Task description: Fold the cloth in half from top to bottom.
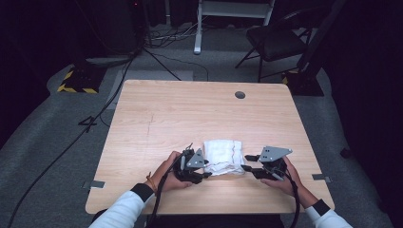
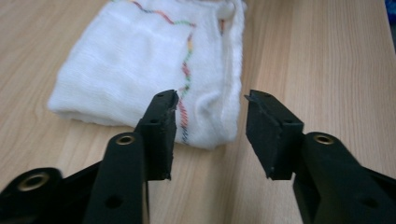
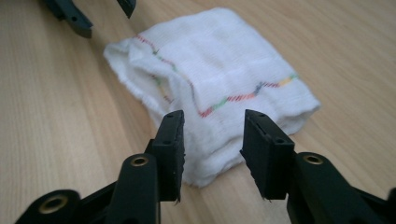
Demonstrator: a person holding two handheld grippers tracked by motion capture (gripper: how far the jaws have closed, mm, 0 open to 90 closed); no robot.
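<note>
Folded white cloth (image 1: 223, 156) with a multicoloured stitched line, flat on wooden bench (image 1: 190, 114), near the front edge, between the two grippers. Left gripper (image 1: 205, 169) at cloth's left edge, released: jaws parted, nothing clamped, cloth corner just ahead of the tips (image 2: 210, 116). Right gripper (image 1: 247, 162) at cloth's right edge, likewise released, jaws apart, cloth edge just beyond them (image 3: 212, 135). Round grommet hole (image 1: 240, 94) at bench's far side.

A dark recording studio; floor cables (image 1: 71, 142), hazard-taped base (image 1: 78, 80), folding chair (image 1: 278, 42).
</note>
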